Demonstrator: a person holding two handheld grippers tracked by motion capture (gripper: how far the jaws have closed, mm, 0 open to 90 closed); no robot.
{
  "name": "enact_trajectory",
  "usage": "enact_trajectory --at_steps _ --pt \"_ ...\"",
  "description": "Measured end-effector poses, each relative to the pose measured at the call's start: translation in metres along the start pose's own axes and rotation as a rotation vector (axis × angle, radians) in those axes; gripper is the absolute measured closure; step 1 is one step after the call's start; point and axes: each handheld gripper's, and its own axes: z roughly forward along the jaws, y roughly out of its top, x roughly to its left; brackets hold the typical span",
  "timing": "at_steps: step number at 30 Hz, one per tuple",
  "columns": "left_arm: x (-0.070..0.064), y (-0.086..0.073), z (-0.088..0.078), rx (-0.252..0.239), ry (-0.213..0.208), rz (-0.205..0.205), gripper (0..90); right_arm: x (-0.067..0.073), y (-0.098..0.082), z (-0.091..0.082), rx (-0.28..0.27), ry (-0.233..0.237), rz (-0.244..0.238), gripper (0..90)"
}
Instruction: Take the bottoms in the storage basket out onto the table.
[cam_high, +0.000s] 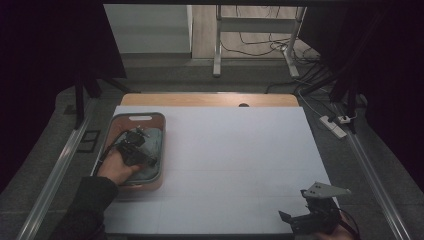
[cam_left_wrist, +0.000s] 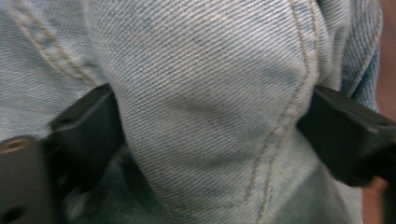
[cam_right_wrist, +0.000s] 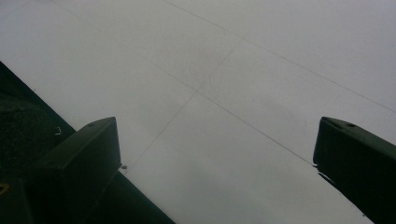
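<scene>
The left gripper (cam_high: 137, 145) reaches into the brown tray (cam_high: 161, 131) at the tabletop's (cam_high: 240, 150) left edge, its jaws clenched on a fold of denim cloth (cam_left_wrist: 205, 107) lying there. Far right of the tray, the right gripper (cam_high: 300, 217) hovers with jaws released.

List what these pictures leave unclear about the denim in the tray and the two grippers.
- Denim garment: the left gripper view sits too close; its type and full shape stay unknown.
- Left gripper: small and dark in the high view; a denim fold lies between the jaws, but whether they press it is unclear.
- Tray: hand and cloth hide its floor.
- Right gripper: bottom edge cuts off its hand.
</scene>
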Motion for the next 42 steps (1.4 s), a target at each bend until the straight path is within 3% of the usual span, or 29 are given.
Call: enact_trajectory --at_steps 9,14,22,37,42 --pt "-0.004 -0.002 -0.009 -0.002 0.042 0.000 52.1 0.000 0.000 0.000 -0.004 -0.002 -0.002 0.7" --pt "0.002 -0.004 -0.014 -0.015 0.004 -0.053 63.6 0.000 0.000 0.000 -0.004 -0.001 -0.008 0.7" --pt "0.005 -0.008 -0.023 -0.048 -0.016 -0.075 67.0 0.000 0.000 -0.001 -0.007 -0.002 -0.004 0.7" --pt "0.004 -0.012 -0.062 -0.150 0.021 -0.068 67.1 -0.001 0.000 -0.001 -0.007 -0.005 0.007 0.7" --pt "0.009 -0.012 -0.074 -0.189 -0.012 -0.086 67.2 0.000 0.000 -0.001 -0.009 -0.011 0.007 0.7"
